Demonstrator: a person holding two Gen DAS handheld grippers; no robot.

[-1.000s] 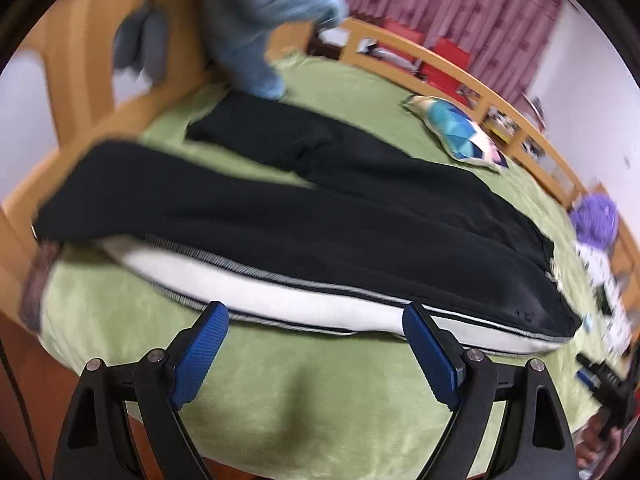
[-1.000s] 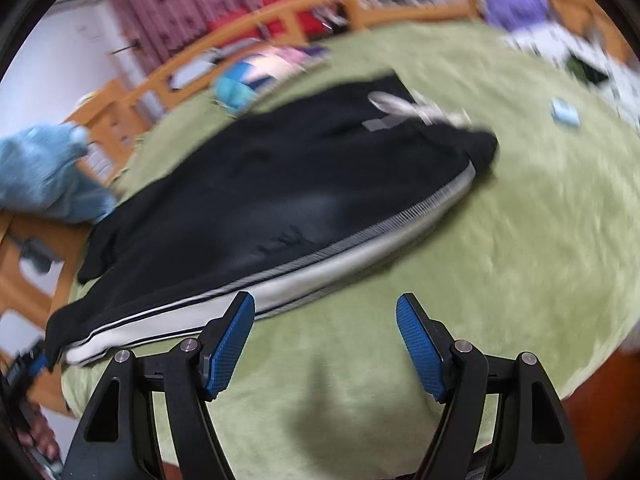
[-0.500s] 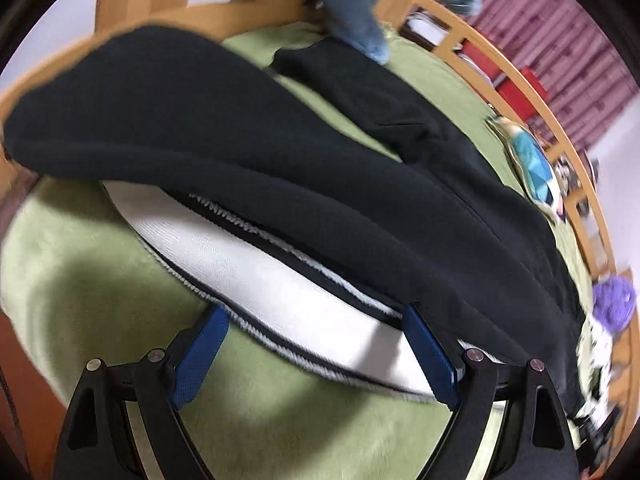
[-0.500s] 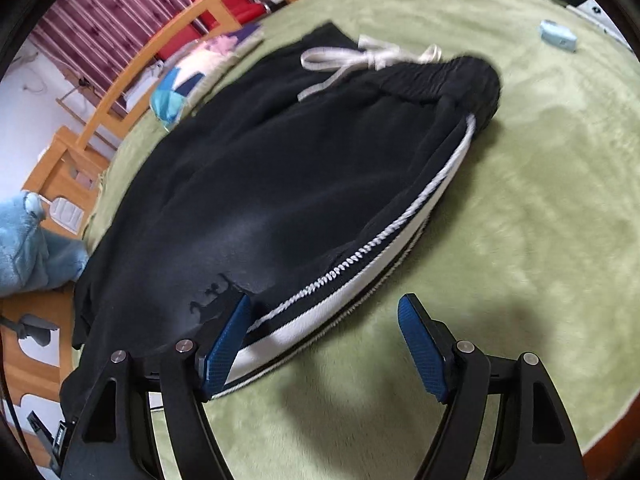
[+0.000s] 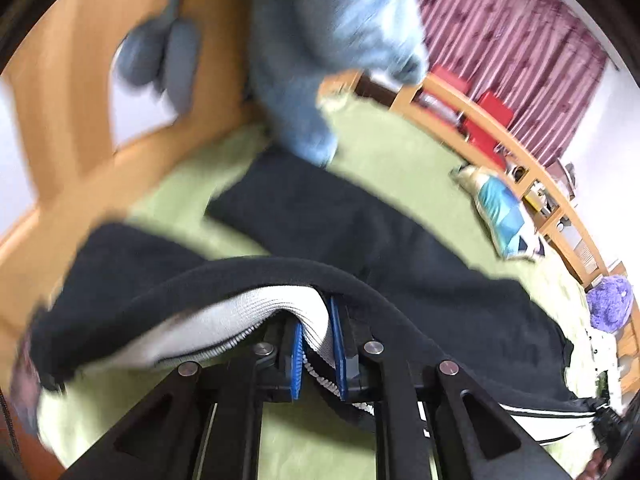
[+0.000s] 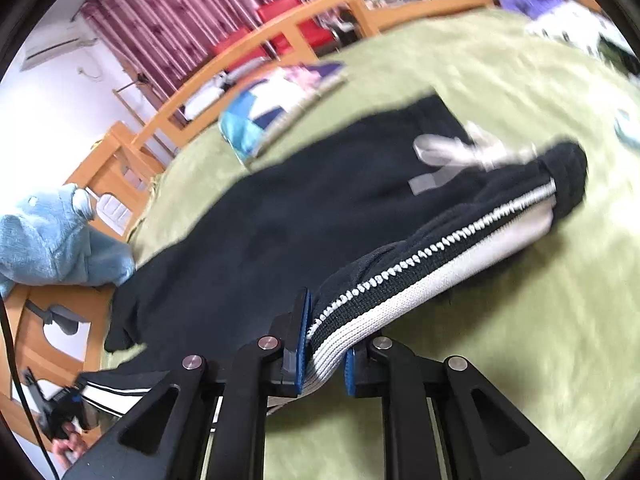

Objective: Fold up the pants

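Black pants (image 5: 360,224) with a white side stripe lie spread on a green bed cover (image 5: 404,160). My left gripper (image 5: 317,356) is shut on the striped near edge of a leg and lifts it into a hump. In the right wrist view the pants (image 6: 280,216) run from the waistband with a white drawstring (image 6: 452,152) at the right to the legs at the left. My right gripper (image 6: 323,364) is shut on the striped side seam (image 6: 420,264) nearer the waist and holds it raised.
A light blue plush toy (image 5: 332,40) sits at the head of the bed by the wooden frame (image 5: 64,120). A blue patterned pillow (image 6: 256,120) lies beyond the pants. A purple plush (image 5: 610,304) and small items lie at the far right.
Both grippers were open in front of the striped edge; now both have shut on it and lifted it off the cover.
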